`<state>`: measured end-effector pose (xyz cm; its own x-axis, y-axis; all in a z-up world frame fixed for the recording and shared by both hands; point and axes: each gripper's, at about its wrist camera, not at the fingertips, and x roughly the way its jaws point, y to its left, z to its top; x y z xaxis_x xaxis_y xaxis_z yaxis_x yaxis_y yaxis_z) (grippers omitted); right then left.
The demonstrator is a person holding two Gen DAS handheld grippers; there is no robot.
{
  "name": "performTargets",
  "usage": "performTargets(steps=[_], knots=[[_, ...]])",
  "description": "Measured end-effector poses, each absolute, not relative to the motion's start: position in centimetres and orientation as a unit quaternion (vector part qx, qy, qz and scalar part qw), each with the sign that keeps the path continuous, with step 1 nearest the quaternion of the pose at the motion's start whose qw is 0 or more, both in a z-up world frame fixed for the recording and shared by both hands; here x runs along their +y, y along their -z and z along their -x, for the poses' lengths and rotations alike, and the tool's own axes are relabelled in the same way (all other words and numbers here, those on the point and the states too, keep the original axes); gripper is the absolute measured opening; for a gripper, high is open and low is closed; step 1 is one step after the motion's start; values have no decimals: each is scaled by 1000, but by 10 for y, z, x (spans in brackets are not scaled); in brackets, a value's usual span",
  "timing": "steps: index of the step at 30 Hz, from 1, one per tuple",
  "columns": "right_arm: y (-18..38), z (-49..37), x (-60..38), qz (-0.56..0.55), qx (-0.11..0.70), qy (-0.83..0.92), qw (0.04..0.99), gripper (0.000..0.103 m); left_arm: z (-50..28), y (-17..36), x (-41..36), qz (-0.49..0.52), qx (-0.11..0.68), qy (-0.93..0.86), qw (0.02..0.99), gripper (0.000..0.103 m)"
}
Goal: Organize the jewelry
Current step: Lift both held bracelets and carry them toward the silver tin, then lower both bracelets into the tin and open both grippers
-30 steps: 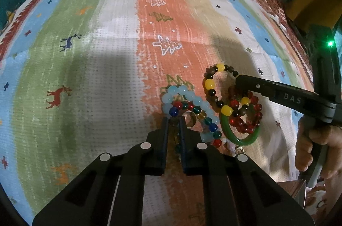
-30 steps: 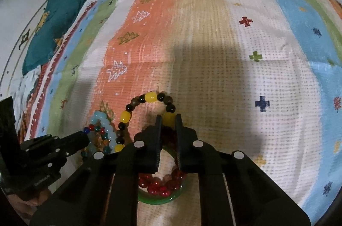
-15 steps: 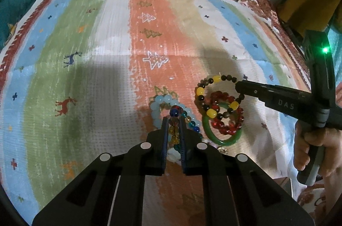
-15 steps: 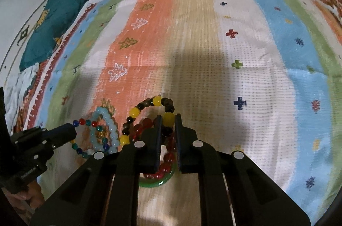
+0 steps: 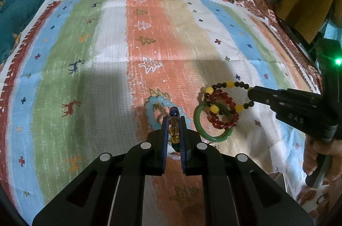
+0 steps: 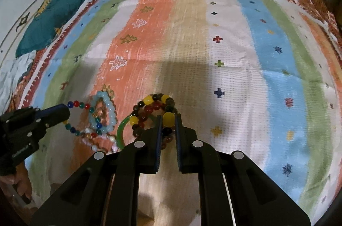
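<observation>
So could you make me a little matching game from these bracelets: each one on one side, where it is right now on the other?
Things:
1. multicoloured bead bracelet
2. yellow-and-dark bead bracelet
3. green bangle
4. pale blue bead bracelet

Where:
A. lying on the blanket, beneath the red bead bracelet
B. pinched in the left tongs
C. lying on the orange stripe
D. pinched in the right tongs

Pairs: 1-B, 2-D, 3-A, 4-C

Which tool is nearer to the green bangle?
Right. The right tool, shut on the yellow-and-dark bead bracelet, sits just over the green bangle; the left tool grips the multicolored bead strand beside it.
</observation>
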<state>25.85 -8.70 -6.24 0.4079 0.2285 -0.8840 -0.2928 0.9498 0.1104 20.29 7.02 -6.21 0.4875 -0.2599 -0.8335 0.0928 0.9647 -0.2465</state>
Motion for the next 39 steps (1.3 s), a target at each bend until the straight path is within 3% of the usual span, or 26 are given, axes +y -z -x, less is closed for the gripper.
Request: performTargets(steps=[39], knots=[[-32, -117, -97, 46, 422, -236, 874, 12, -103, -15, 30, 50, 420, 115, 899, 9]])
